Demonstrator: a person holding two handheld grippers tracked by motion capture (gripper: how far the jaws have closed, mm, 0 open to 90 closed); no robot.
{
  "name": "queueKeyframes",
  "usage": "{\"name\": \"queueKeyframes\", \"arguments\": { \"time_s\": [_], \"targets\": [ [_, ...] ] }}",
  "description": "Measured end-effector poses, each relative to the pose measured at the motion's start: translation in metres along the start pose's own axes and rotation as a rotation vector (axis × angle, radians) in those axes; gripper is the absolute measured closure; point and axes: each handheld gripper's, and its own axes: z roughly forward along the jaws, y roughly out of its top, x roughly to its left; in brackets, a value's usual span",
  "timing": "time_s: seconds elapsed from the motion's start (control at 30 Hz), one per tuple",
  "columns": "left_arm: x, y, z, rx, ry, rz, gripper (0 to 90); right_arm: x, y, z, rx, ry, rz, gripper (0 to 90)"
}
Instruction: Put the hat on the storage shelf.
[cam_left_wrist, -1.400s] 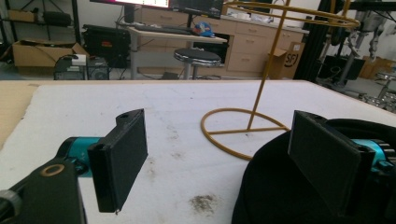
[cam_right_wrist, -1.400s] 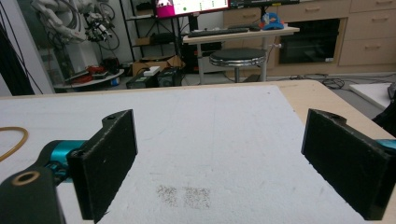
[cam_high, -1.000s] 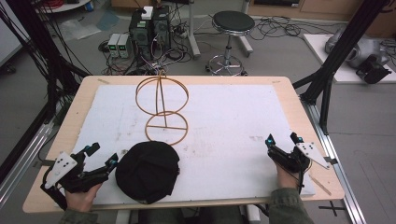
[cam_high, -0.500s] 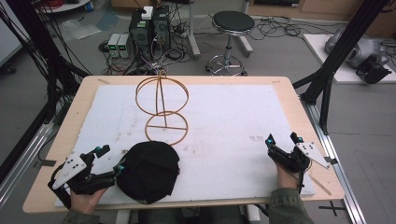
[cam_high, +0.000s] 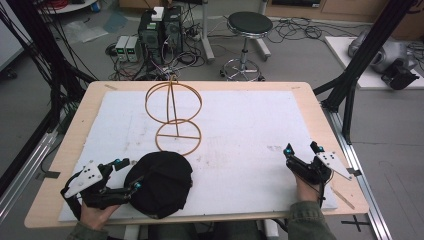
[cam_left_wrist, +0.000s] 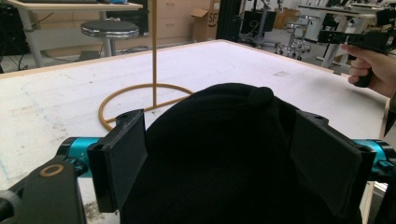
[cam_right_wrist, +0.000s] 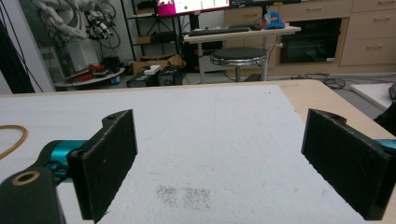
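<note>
Reaching for the black cap (cam_high: 159, 184) is the step in hand: it lies on the desk (cam_high: 250, 125) at about 7 o'clock of the white mat, just short of the wire stand (cam_high: 173, 117), which sits at 12 o'clock from it.

Left hand-held gripper (cam_high: 127, 175): jaws spread wide, straddling the cap's left edge. In the left gripper view the cap (cam_left_wrist: 233, 154) sits between the two pads (cam_left_wrist: 123, 154); contact uncertain, no squeeze visible yet.

Right hand-held gripper (cam_high: 302, 150): at 4 o'clock on the mat, well apart from the cap, jaws wide apart, holding nothing, only bare mat between them (cam_right_wrist: 219, 172).

Judgement: grasp not yet made. Next move likely calls for closing the left jaws on the fabric, then lifting toward the stand. Soft cloth may slip or bunch; grip deep enough.
</note>
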Motion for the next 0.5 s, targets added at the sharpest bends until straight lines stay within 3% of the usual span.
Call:
{"name": "queueKeyframes", "arguments": {
  "time_s": [0.2,0.37,0.5],
  "targets": [
    [-0.003,0.003,0.001,-0.006,-0.039,-0.003,19.7,0.000,0.000,0.001,0.000,-0.001,-0.001,9.7],
    [-0.008,0.001,0.009,0.040,-0.056,0.018,19.7,0.000,0.000,0.001,0.003,0.000,-0.002,9.7],
    [-0.008,-0.001,0.012,0.072,-0.055,0.010,20.2,-0.001,0.000,0.001,0.004,0.000,-0.003,9.7]
  ]
}}
